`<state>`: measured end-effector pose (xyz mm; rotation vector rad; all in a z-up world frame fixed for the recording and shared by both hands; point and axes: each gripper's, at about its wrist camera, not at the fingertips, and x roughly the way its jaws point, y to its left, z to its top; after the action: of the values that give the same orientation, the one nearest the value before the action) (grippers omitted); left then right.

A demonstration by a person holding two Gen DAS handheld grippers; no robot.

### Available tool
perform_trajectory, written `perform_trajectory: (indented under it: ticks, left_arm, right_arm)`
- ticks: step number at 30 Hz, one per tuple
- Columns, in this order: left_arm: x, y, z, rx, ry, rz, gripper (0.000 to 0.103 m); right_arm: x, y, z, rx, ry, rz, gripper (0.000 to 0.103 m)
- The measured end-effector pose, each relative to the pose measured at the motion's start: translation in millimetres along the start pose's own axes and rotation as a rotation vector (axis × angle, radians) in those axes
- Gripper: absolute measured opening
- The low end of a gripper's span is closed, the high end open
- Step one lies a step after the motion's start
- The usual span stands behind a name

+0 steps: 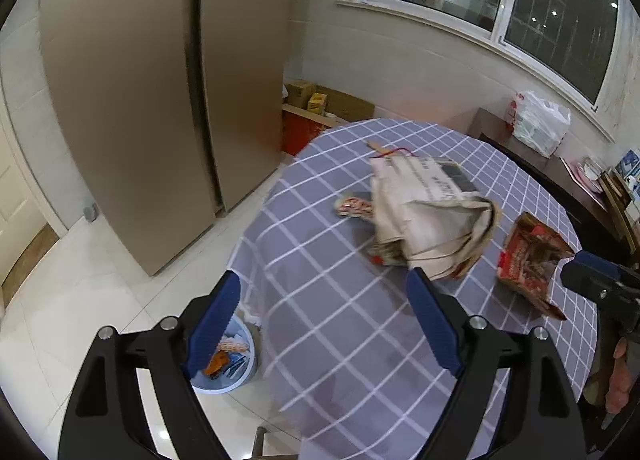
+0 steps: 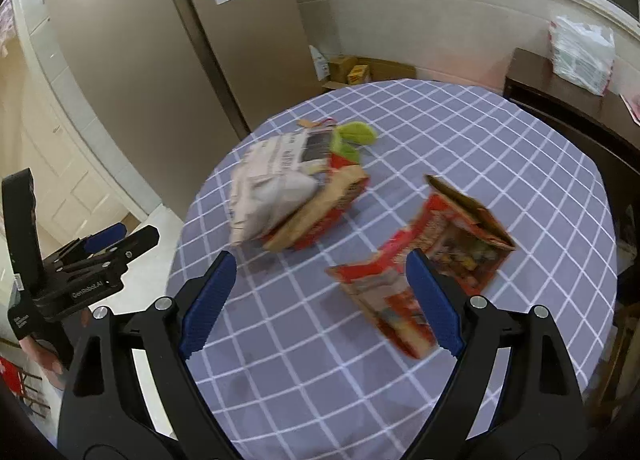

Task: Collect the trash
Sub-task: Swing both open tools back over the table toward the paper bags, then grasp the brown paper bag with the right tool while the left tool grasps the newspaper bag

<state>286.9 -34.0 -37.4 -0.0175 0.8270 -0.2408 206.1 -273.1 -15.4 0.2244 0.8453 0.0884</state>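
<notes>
Both the left hand-held gripper [image 1: 324, 320] and the right hand-held gripper [image 2: 320, 300] hang wide open, holding nothing, above the tabletop [image 2: 480, 147]. There lie crumpled newspaper [image 1: 420, 203] and a torn red box [image 2: 452, 240].

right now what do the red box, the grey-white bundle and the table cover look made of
Red box: printed cardboard, with brown raw inner flaps and torn edges.
Grey-white bundle: newsprint by its look, with printed text, creased and folded.
Table cover: probably woven cloth, matte grey-blue check, draping over the edge.
</notes>
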Motion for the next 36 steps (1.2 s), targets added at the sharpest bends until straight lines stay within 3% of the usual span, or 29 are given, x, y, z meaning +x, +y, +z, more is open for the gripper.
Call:
perform_trajectory:
  ticks: [16,29,36]
  left_arm:
    - [15.0,-57.7,16.0,0.053,0.025,-0.033,0.092]
    - [34.8,-77.4,23.2,0.079,0.06,-0.03,0.093]
    - [44.4,-86.1,27.1,0.08,0.077,-0.028,0.093]
  right_arm:
    - [13.4,-74.1,8.7,0.032,0.028,-0.099,0.086]
    - [73.4,-109.1,17.2,0.009,0.142,-0.155,0.086]
    - [94.2,-112.0,19.9,-0.048,0.148,-0.17,0.086]
